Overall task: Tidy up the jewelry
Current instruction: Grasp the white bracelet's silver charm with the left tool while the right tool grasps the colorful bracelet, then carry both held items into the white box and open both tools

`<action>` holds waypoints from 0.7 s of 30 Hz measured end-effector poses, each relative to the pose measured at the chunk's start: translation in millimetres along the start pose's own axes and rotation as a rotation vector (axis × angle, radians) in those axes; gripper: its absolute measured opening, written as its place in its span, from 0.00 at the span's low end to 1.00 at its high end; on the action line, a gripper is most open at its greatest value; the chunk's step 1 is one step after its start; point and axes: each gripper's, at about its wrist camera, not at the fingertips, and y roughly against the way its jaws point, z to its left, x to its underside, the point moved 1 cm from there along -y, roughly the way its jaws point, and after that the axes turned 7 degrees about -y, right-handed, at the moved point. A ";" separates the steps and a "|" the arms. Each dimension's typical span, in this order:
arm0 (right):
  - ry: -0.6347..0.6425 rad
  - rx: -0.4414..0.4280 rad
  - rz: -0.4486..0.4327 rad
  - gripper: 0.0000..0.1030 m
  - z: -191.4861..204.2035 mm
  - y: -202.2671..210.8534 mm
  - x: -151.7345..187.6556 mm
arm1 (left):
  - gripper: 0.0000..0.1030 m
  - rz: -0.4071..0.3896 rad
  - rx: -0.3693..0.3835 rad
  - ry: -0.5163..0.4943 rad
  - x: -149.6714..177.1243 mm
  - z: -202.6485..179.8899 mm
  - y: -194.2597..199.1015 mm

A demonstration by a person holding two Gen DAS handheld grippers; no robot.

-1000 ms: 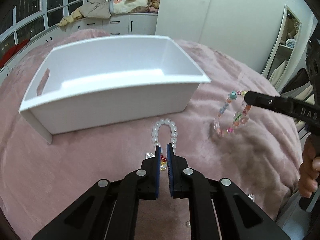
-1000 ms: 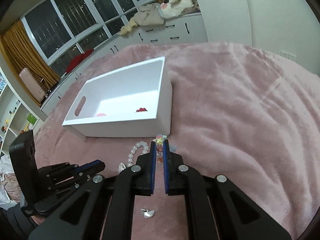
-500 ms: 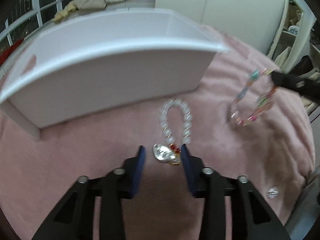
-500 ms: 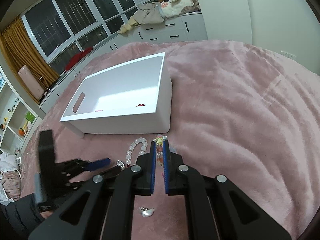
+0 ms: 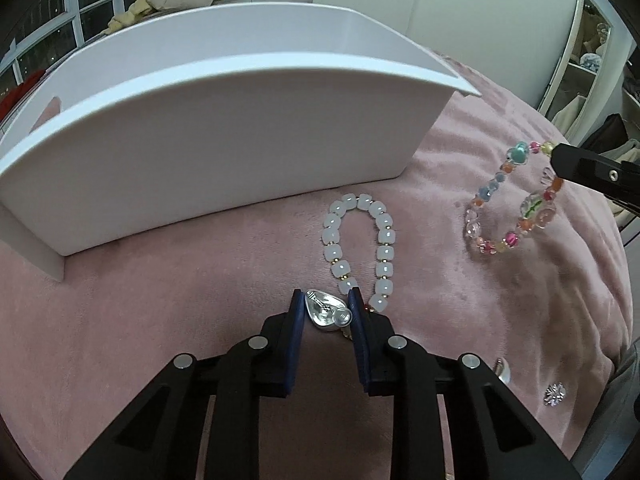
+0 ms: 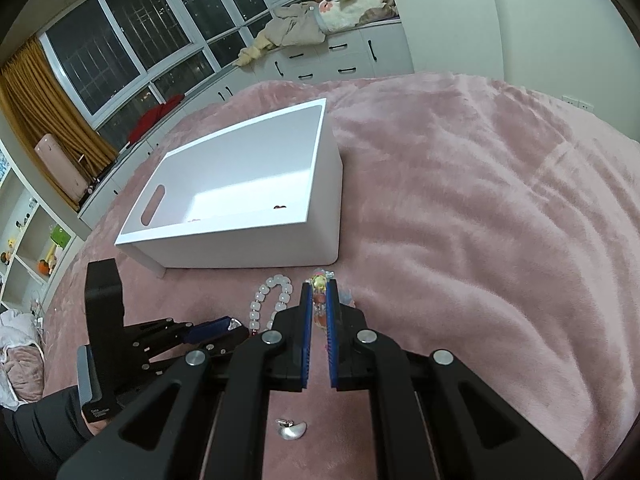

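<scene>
My left gripper (image 5: 325,311) has its pads on both sides of a silver heart-shaped earring (image 5: 326,314) lying on the pink blanket. A white beaded bracelet (image 5: 360,246) lies just beyond it. My right gripper (image 6: 318,300) is shut on a colourful beaded bracelet (image 5: 510,200), which hangs from its tip at the right of the left wrist view. The white box (image 6: 256,196) stands behind, with small red pieces (image 6: 279,207) inside.
A silver crescent-shaped piece (image 6: 292,429) lies on the blanket under my right gripper. A sparkly stud (image 5: 555,394) and a pearl-like piece (image 5: 502,370) lie at the right. White drawers and windows stand beyond the bed.
My left gripper dropped toward the blanket, opened around the silver earring and has now narrowed onto it. My right gripper keeps holding the colourful bracelet, nearly still.
</scene>
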 end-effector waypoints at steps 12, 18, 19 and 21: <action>0.023 -0.009 -0.047 0.07 9.2 15.8 -7.7 | 0.26 -0.124 0.025 -0.039 -20.3 -23.1 58.2; 0.038 -0.020 -0.084 0.07 18.3 30.8 -19.3 | 0.26 -0.189 0.006 -0.055 -38.6 -27.5 86.1; 0.035 -0.022 -0.089 0.07 18.9 32.6 -21.3 | 0.26 -0.194 0.002 -0.055 -41.4 -26.7 88.1; 0.027 -0.027 -0.100 0.07 19.9 36.3 -26.0 | 0.26 -0.208 -0.003 -0.054 -46.7 -21.8 94.8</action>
